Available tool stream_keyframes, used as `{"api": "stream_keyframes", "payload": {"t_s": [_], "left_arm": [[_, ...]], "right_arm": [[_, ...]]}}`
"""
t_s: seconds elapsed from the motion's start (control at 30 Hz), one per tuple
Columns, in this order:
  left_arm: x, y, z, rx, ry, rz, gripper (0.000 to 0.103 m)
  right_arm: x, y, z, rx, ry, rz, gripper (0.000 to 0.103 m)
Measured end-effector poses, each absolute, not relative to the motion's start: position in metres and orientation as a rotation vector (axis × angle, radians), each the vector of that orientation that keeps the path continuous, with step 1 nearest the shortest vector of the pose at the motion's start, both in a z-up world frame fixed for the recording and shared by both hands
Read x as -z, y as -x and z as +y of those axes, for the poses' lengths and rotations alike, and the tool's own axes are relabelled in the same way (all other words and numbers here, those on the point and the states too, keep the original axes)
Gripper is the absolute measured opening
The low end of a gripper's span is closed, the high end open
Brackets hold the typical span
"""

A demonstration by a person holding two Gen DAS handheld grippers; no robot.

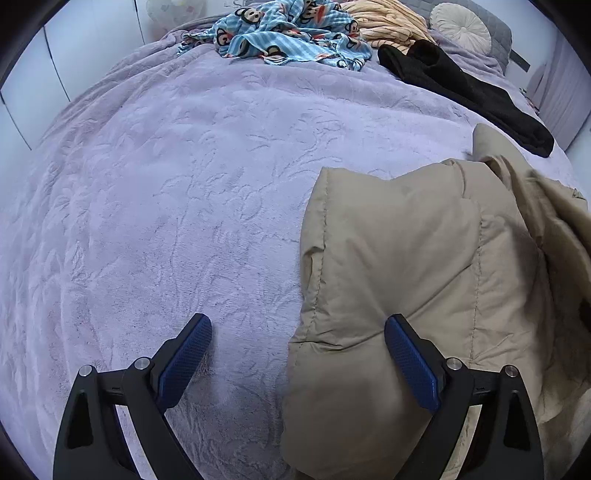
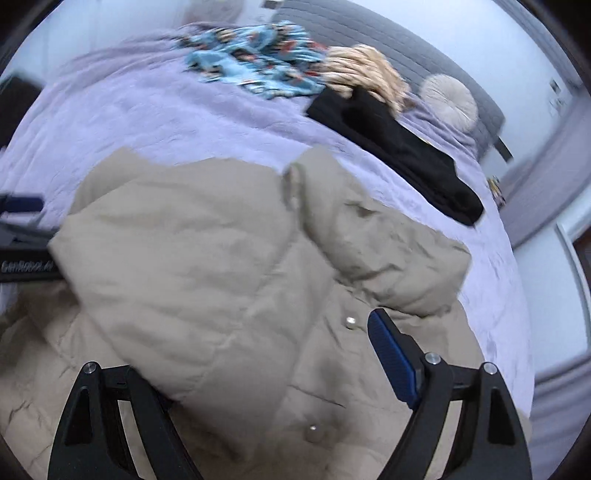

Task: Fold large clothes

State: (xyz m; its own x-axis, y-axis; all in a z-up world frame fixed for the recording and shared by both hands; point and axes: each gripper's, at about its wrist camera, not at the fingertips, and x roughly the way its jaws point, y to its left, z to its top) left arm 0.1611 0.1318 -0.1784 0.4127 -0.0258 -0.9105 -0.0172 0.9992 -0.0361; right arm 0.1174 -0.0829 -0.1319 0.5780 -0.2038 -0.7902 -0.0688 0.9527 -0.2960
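Observation:
A beige puffer jacket (image 1: 424, 258) lies on the lilac bedspread (image 1: 166, 184), with one padded part folded over its body; it fills the right wrist view (image 2: 207, 251). My left gripper (image 1: 297, 334) is open and empty, straddling the jacket's left edge just above the bed. My right gripper (image 2: 280, 332) is open over the jacket's front with its snap buttons; its left finger is hidden under a fold of fabric. The left gripper shows at the left edge of the right wrist view (image 2: 22, 236).
At the head of the bed lie a blue monkey-print garment (image 1: 288, 33), a striped peach garment (image 1: 388, 22), a black garment (image 1: 465, 92) and a round cushion (image 1: 461, 26). White cupboards stand to the left.

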Motion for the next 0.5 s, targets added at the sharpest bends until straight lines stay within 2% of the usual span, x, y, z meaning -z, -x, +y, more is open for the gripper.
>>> {"api": "stream_keyframes", "payload": {"t_s": [0.2,0.27,0.3,0.33,0.4,0.43,0.47,0.5], "left_arm": [[0.176,-0.164,0.125,0.002,-0.004,1.157,0.096],[0.167,-0.164,0.129,-0.002,0.007,1.154,0.091],[0.159,-0.162,0.131,-0.003,0.019,1.138,0.070],[0.151,-0.162,0.135,0.009,0.035,1.131,0.053],[0.139,-0.165,0.140,0.032,0.063,1.110,0.039],[0.134,-0.166,0.141,0.045,0.067,1.096,0.039],[0.130,-0.169,0.141,0.062,0.065,1.087,0.039],[0.129,-0.172,0.138,0.077,0.058,1.083,0.039]], "right_arm": [[0.139,-0.089,-0.225,0.213,-0.264,1.010,0.088],[0.152,-0.074,-0.261,0.259,-0.426,1.054,0.088],[0.155,-0.068,-0.274,0.266,-0.499,1.061,0.087],[0.155,-0.057,-0.288,0.276,-0.575,1.052,0.084],[0.149,-0.043,-0.301,0.279,-0.620,1.037,0.069],[0.143,-0.039,-0.303,0.261,-0.613,1.028,0.065],[0.136,-0.038,-0.302,0.222,-0.604,1.015,0.054],[0.131,-0.039,-0.298,0.180,-0.587,1.011,0.038]]}}
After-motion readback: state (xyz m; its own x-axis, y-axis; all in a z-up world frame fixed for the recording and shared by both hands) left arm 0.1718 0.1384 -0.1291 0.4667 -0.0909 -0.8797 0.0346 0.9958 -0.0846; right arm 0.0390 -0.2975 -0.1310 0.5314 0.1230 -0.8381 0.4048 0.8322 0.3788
